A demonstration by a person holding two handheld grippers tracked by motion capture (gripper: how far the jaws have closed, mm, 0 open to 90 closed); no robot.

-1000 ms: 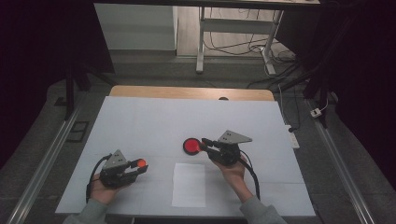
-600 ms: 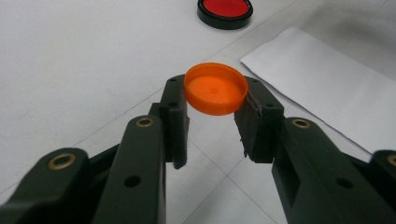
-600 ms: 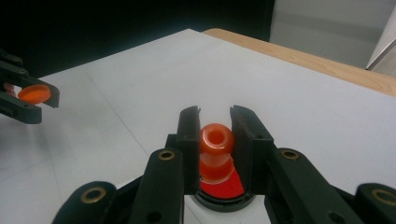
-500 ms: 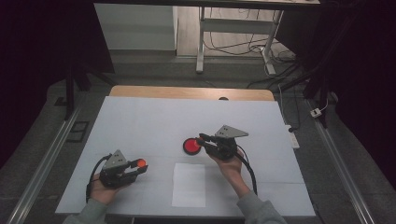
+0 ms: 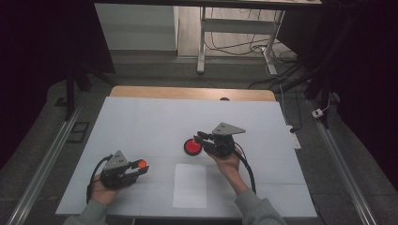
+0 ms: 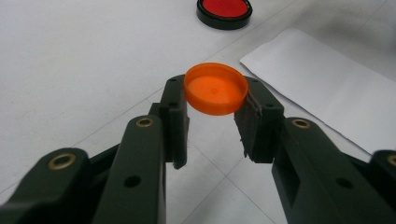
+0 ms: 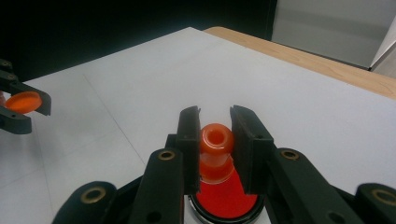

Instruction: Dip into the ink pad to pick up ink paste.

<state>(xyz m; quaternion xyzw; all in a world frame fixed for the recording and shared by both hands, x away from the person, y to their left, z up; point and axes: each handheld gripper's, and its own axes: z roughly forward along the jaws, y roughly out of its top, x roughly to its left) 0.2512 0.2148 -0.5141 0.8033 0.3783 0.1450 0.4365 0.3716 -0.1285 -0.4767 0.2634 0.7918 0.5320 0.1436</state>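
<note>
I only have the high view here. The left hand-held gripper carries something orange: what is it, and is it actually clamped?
Observer: An orange cap, shallow, its open side up, clamped by its rim at the tips of the left hand-held gripper.
Operator: And the right one, next to the red disc?
Observer: The right hand-held gripper is shut on the neck of an orange bottle, whose open mouth faces its camera.
Operator: Is the disc a flat plate?
Observer: No, the red disc has a raised black rim.

Orange cap (image 6: 215, 88) clamped in left tool (image 6: 212, 119).
Red-and-black disc (image 6: 224, 10) at top of frame; white sheet (image 6: 327, 93) at right on table (image 6: 70, 60).
</note>
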